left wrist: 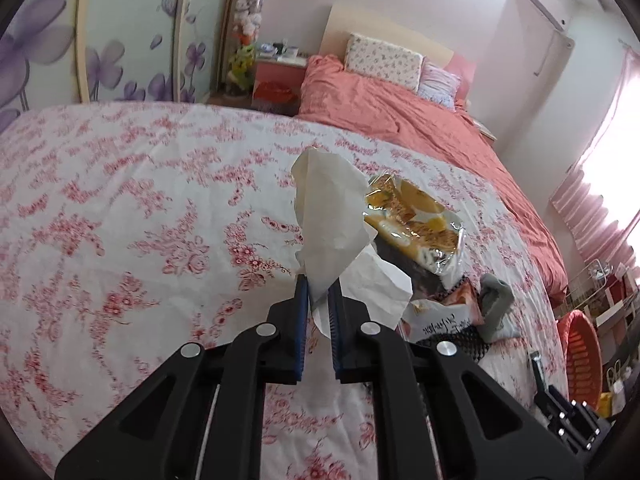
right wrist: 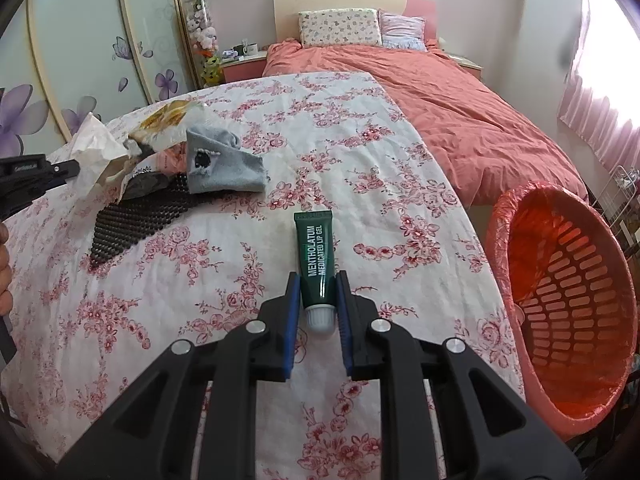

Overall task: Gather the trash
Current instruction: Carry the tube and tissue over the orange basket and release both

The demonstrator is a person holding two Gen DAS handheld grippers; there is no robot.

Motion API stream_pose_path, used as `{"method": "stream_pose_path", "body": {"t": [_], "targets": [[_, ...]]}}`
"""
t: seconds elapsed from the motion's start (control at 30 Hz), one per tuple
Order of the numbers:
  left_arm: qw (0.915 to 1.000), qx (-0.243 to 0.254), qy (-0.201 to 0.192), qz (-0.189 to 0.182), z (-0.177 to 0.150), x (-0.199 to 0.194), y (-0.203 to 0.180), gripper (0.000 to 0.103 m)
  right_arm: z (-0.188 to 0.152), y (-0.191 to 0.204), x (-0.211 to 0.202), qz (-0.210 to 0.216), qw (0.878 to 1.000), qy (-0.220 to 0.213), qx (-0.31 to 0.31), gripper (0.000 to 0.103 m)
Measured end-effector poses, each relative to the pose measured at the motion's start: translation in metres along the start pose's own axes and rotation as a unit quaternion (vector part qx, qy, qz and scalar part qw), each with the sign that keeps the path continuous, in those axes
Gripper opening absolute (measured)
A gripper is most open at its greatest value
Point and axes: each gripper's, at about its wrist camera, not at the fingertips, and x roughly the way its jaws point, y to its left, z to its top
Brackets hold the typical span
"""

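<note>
- Left tool (left wrist: 319, 294) clamped on a white tissue (left wrist: 332, 216), lifted over the floral table (left wrist: 120, 200).
- Right tool (right wrist: 318, 292) clamped on a green tube (right wrist: 315, 258), beside the orange basket (right wrist: 568, 292).
- Wrappers (left wrist: 416, 216) and a grey sock (right wrist: 220, 164) lie on the table.

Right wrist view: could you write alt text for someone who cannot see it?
The right gripper clamps a green lip gel tube above a floral bedsheet. An orange lined basket stands right; a grey sock and wrappers lie left.
</note>
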Motion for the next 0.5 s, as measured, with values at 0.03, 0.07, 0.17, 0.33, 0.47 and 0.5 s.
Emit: {"method": "stream_pose_path", "body": {"t": [0.03,0.07,0.17,0.33,0.47,0.5], "targets": [[1.0000,0.004,-0.003,-0.001,0.000,-0.004,-0.001,0.010,0.000,0.000,-0.002,0.000,1.000,-0.002,0.000,0.018],[0.9999,0.008,-0.006,-0.001,-0.001,-0.007,-0.002,0.010,0.000,-0.001,-0.004,0.000,1.000,-0.004,0.001,0.018],[0.9997,0.019,-0.017,-0.004,-0.002,-0.019,-0.009,0.010,0.000,-0.003,-0.012,0.001,1.000,-0.010,0.004,0.018],[0.9986,0.041,-0.034,-0.009,-0.007,-0.038,-0.024,0.010,-0.002,-0.007,-0.031,0.001,1.000,-0.025,0.010,0.018],[0.9977,0.051,-0.040,-0.019,-0.011,-0.050,-0.037,0.010,-0.003,-0.015,-0.046,-0.001,0.999,-0.039,0.018,0.018],[0.9974,0.054,-0.041,-0.024,-0.012,-0.053,-0.041,0.010,-0.004,-0.018,-0.052,-0.002,0.999,-0.044,0.021,0.018]]}}
